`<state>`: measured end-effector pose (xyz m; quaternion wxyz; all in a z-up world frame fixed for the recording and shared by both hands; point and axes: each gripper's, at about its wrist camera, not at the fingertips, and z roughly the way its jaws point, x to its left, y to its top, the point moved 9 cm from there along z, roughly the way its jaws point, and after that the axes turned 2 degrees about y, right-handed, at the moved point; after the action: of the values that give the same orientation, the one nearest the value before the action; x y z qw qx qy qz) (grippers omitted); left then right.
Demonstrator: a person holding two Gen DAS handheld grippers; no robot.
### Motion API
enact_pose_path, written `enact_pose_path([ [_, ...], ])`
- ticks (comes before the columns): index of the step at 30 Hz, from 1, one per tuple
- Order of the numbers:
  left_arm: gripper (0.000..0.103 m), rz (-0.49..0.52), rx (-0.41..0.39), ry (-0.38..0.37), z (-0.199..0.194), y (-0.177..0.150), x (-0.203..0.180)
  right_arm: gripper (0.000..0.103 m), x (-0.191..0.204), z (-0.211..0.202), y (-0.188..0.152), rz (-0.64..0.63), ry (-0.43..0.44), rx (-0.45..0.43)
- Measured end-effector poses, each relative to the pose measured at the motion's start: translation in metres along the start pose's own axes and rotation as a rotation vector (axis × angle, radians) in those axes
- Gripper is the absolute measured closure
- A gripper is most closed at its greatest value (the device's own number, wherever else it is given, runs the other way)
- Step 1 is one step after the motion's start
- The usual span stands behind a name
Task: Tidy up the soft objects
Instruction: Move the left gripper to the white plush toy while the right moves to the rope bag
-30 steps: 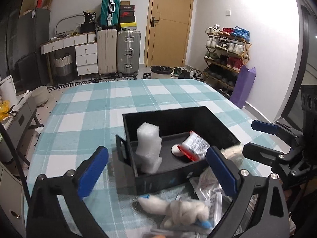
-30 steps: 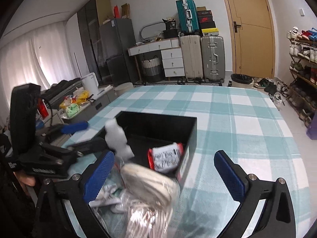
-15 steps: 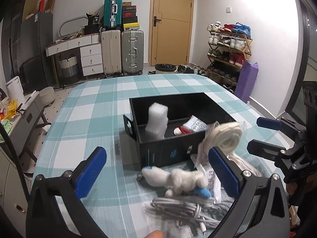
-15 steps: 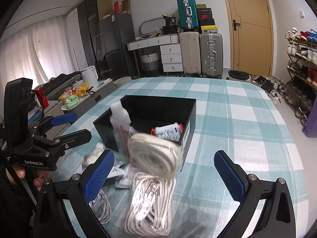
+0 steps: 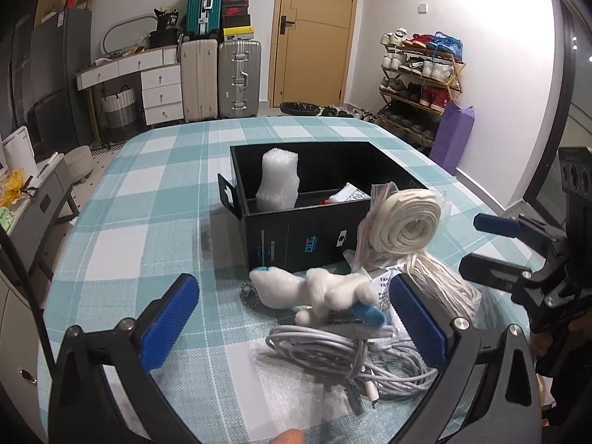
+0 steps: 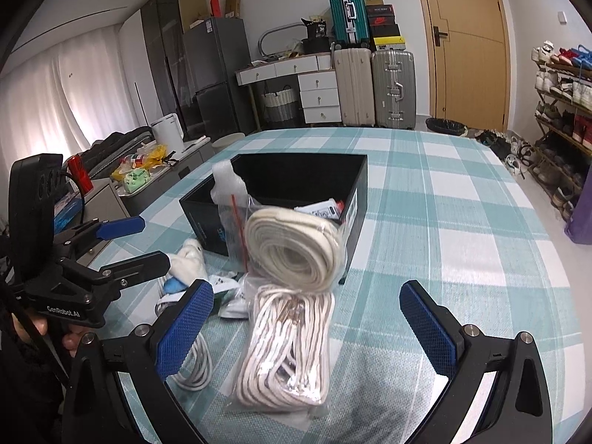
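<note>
Jaws of both grippers stand wide apart and grip nothing.

Left wrist view: the left gripper [image 5: 296,318] hangs low over the near edge of the table [image 5: 148,199], covered in a teal and white checked cloth. Between its blue pads lie a white plush toy [image 5: 314,290] with blue tips and, nearer the camera, a loose bundle of grey cable [image 5: 347,355]. Beyond them a black box [image 5: 296,236] sits toward the middle of the table, holding a roll of bubble wrap [image 5: 279,181] standing upright and a small red and white packet [image 5: 349,195]. A bagged coil of white rope [image 5: 407,227] leans against the box's near right corner. The right gripper [image 5: 492,246] shows at the right edge.

A good next pick is probably the plush toy: come down over its thick middle, close gently, and lift clear of the cable so no loop drags along.

Right wrist view: the right gripper [image 6: 307,325] hovers over the bagged rope [image 6: 288,336], which lies just before the box [image 6: 351,207]. The bag looks slippery, so pinching rope through plastic should hold better than plastic alone. The left gripper [image 6: 129,244] is at the left, held in a hand [image 6: 48,333].

Around the table: suitcases, a white drawer unit, a wooden door, a shoe rack, a dark fridge and pale curtains.
</note>
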<state>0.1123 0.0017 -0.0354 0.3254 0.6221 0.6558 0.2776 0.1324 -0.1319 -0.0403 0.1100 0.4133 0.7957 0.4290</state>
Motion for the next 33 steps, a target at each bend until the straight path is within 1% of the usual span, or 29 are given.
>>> enact_pose_path([
  [11,0.0,0.001,0.03,-0.009,0.009,-0.007,0.002,0.001,0.001,0.014,-0.022,0.013,0.014,0.076],
  [18,0.0,-0.019,0.054,-0.027,0.021,-0.008,0.003,0.001,0.007,0.023,-0.032,0.005,0.053,0.121],
  [25,0.0,-0.009,0.077,-0.037,0.03,-0.005,0.0,0.001,0.01,0.026,-0.036,-0.012,0.064,0.142],
  [33,0.0,-0.046,0.115,-0.069,0.04,-0.006,0.004,0.001,0.012,0.025,-0.039,-0.013,0.086,0.144],
])
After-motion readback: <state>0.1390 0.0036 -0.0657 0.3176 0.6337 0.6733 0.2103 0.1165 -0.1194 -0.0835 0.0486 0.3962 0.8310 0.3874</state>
